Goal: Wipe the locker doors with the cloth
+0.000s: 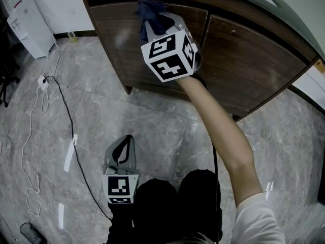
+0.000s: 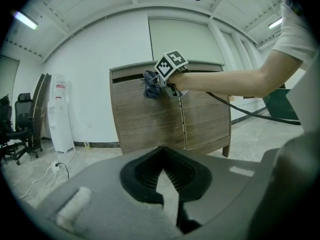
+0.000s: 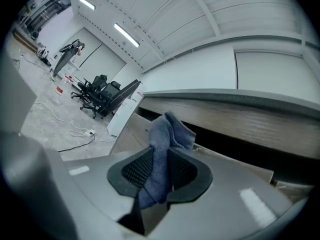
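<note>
A dark blue cloth [image 1: 151, 11] is bunched in my right gripper [image 1: 152, 25], which is shut on it and holds it against the top edge of the left locker door [image 1: 122, 50]. In the right gripper view the cloth [image 3: 167, 134] stands up from between the black pads [image 3: 134, 170], right at the dark gap under the locker's top. The right door [image 1: 254, 60] is beside it. My left gripper [image 1: 128, 139] hangs low by the person's legs, far from the locker [image 2: 150, 124]. Its tips meet and nothing is in them.
A white appliance [image 1: 25, 19] stands at the wall to the left. A black cable [image 1: 66, 116] and a white one run from a socket strip [image 1: 43, 81] across the marble floor. Office chairs [image 2: 20, 129] stand farther left. The person's outstretched arm [image 1: 223, 136] crosses the view.
</note>
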`<act>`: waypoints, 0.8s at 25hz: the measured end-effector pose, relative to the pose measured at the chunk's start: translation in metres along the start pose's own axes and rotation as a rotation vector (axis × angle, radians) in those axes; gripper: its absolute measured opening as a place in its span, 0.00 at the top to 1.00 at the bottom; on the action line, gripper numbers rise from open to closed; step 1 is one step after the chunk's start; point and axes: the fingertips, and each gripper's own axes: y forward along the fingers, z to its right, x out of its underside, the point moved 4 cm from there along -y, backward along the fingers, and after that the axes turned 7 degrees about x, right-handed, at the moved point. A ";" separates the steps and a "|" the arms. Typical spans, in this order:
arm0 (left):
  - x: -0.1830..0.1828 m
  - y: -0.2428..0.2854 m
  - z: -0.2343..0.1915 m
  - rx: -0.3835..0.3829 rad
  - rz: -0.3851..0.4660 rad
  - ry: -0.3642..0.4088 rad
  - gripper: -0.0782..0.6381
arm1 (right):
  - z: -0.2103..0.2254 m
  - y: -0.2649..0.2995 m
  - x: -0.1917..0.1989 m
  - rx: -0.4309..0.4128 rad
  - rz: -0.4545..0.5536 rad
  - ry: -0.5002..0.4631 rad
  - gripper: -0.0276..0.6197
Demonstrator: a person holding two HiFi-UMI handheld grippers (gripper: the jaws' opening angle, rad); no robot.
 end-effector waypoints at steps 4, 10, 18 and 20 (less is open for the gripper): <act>0.003 -0.001 -0.002 -0.005 -0.002 -0.004 0.89 | -0.002 0.002 -0.004 0.018 0.015 -0.012 0.81; 0.005 -0.001 -0.004 -0.007 -0.004 -0.004 0.89 | -0.018 0.003 0.020 -0.002 -0.013 -0.017 0.81; 0.002 -0.003 -0.008 -0.026 0.008 -0.008 0.89 | -0.047 0.006 0.063 -0.050 -0.077 0.009 0.81; 0.003 -0.003 -0.009 -0.025 0.006 -0.006 0.89 | -0.055 0.006 0.076 -0.059 -0.095 0.014 0.81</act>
